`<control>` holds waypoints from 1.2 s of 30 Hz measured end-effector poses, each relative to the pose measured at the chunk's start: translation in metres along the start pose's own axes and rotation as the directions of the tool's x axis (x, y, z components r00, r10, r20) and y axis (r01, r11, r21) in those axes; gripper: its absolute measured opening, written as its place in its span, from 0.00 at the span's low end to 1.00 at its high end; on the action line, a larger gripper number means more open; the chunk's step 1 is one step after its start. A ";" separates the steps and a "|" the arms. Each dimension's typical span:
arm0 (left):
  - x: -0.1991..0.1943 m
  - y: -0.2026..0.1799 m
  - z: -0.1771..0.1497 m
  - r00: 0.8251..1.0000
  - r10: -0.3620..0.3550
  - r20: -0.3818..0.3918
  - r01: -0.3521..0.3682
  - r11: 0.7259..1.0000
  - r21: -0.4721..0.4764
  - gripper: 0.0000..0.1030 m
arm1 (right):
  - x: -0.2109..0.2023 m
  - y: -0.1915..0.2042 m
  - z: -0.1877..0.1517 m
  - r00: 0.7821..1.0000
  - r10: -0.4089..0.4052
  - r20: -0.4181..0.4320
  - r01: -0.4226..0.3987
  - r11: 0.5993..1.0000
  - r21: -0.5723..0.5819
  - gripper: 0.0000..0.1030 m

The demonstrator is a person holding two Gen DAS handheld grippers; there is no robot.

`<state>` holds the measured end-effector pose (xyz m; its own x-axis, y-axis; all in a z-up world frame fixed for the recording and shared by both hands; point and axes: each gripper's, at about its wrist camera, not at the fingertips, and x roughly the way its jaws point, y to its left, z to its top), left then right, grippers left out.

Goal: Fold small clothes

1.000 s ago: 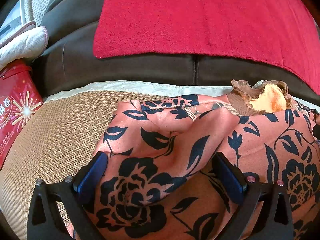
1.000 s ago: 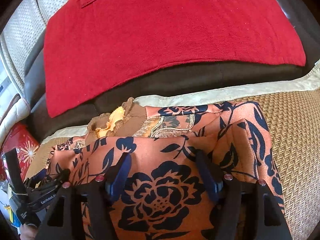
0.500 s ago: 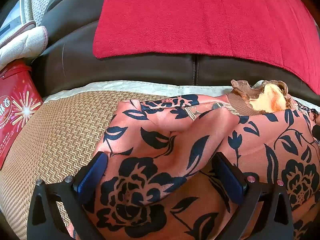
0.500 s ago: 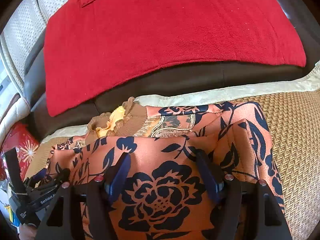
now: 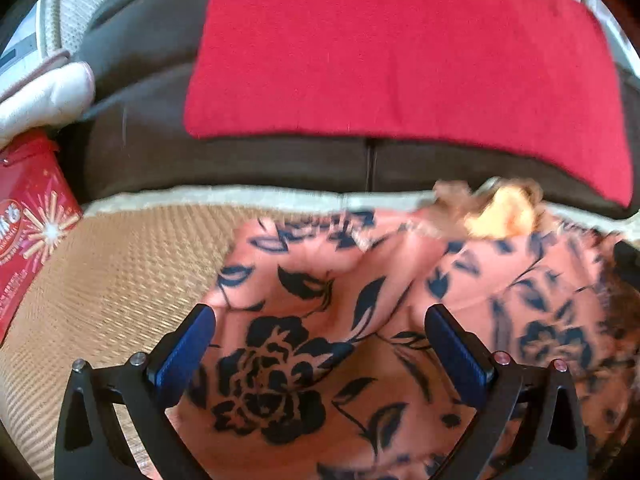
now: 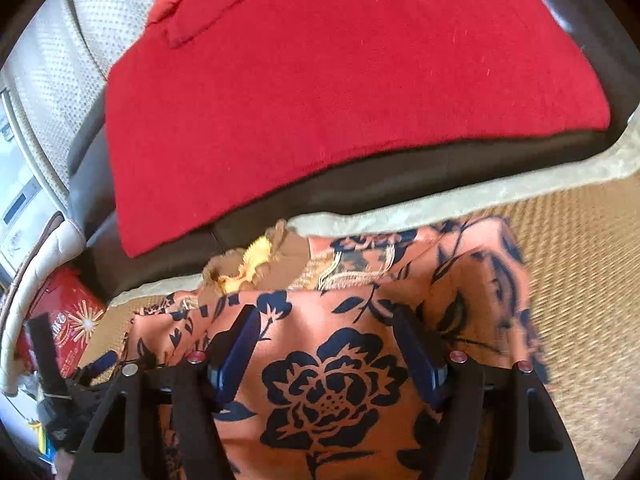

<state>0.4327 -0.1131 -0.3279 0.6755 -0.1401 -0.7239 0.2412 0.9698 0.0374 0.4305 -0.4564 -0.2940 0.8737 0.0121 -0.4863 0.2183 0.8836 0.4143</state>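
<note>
Both claws, left (image 5: 320, 344) and right (image 6: 326, 350), seemingly open over floral garment (image 5: 360, 300)

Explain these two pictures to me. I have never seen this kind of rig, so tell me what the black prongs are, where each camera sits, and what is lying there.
There is no robot here. A person holds a two-finger gripper in each hand, and a wide-angle camera on each one looks forward along its fingers. One picture is from the left gripper, the other from the right gripper. The black prongs with blue pads are the fingers. Both pairs stand apart, with the orange floral garment lying between and under them; neither visibly pinches it. The garment rests on a woven mat on a dark sofa. A red cloth drapes the backrest, and a red box stands off to the left.
</note>
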 end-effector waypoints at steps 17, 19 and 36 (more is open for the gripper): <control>-0.176 0.110 -0.160 0.993 0.119 -0.020 -0.121 0.982 -0.148 1.00 | -0.220 -0.079 -0.107 0.990 -0.105 0.091 0.084 0.973 0.215 0.75; -0.185 0.121 -0.192 0.991 0.101 -0.091 -0.114 0.981 -0.154 1.00 | -0.236 -0.098 -0.132 0.988 -0.153 0.030 0.140 0.956 0.257 0.75; -0.178 0.146 -0.272 0.971 -0.120 -0.207 0.035 0.928 -0.372 0.85 | -0.213 -0.122 -0.249 0.943 0.001 -0.332 0.127 0.923 0.364 0.76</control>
<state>0.1588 0.1078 -0.3809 0.4826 -0.2106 -0.8501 -0.0118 0.9690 -0.2468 0.1093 -0.4505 -0.4327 0.6799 0.1680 -0.7138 0.4704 0.6468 0.6003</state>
